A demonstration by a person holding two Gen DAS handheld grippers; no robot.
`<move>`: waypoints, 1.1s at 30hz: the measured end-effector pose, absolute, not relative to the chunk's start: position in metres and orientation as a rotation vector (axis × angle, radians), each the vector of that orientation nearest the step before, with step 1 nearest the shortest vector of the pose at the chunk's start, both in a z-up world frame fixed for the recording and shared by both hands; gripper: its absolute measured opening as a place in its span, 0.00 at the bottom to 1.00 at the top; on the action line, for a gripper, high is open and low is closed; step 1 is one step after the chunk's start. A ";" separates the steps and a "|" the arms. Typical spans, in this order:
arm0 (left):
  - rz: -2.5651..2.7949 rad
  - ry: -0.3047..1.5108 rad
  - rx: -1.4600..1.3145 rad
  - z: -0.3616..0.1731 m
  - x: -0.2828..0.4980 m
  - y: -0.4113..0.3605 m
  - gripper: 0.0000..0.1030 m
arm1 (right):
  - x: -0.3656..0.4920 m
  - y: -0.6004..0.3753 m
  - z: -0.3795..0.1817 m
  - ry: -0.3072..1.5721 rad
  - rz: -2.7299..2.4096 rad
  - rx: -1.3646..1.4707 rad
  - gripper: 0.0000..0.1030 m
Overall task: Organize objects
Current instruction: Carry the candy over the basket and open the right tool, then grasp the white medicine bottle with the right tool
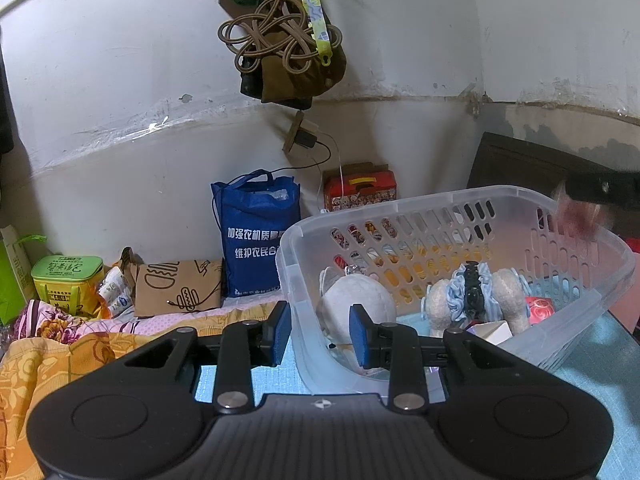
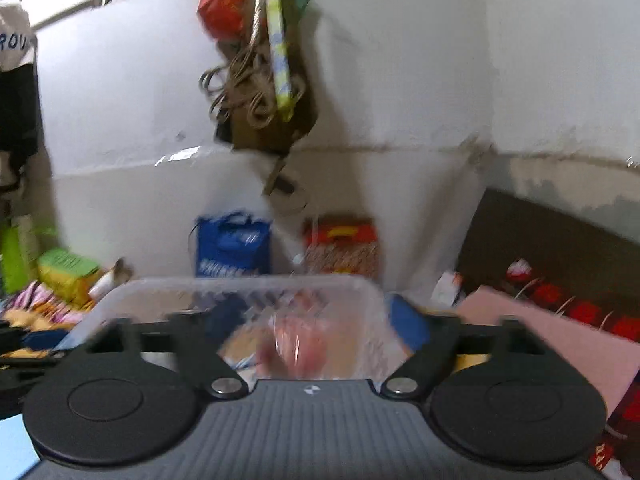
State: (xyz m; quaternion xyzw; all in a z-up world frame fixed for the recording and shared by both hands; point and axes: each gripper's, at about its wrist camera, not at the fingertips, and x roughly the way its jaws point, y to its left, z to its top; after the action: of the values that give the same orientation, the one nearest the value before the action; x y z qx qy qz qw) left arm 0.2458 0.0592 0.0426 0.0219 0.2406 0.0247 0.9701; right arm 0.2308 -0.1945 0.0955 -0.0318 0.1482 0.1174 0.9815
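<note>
A clear slotted plastic basket [image 1: 460,208] sits tilted on a light blue mat. Inside it lie a white plush ball [image 1: 356,300], a blue scrunchie with a black clip [image 1: 474,292], a small red packet [image 1: 540,308] and a white box [image 1: 496,330]. My left gripper [image 1: 320,334] is shut on the basket's near left corner wall, one blue pad outside and one inside. My right gripper [image 2: 316,320] hangs open over the basket [image 2: 240,288]. A blurred pink-red object [image 2: 292,348] is loose in the air below its pads. The left wrist view shows this object [image 1: 580,220] at the basket's far right rim.
A blue tote bag [image 1: 256,232] and a red box [image 1: 360,192] stand at the wall behind the basket. A green tin [image 1: 66,276], a brown paper bag [image 1: 180,288] and floral bedding [image 1: 60,344] lie to the left. Coiled rope [image 1: 276,40] hangs above. A dark board [image 1: 520,164] leans at the right.
</note>
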 end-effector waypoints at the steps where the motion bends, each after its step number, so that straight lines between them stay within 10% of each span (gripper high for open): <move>1: 0.050 0.486 0.045 0.042 0.246 0.059 0.35 | 0.230 -0.197 0.095 0.294 0.232 -0.061 0.89; 33: 0.046 0.481 0.046 0.043 0.245 0.059 0.35 | 0.168 -0.121 -0.022 0.549 0.462 -0.114 1.00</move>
State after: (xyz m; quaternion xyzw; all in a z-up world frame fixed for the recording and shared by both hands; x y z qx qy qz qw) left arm 0.2451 0.0586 0.0426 0.0228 0.2383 0.0226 0.9707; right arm 0.1682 -0.1206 -0.0221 -0.0558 0.2687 0.2258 0.9347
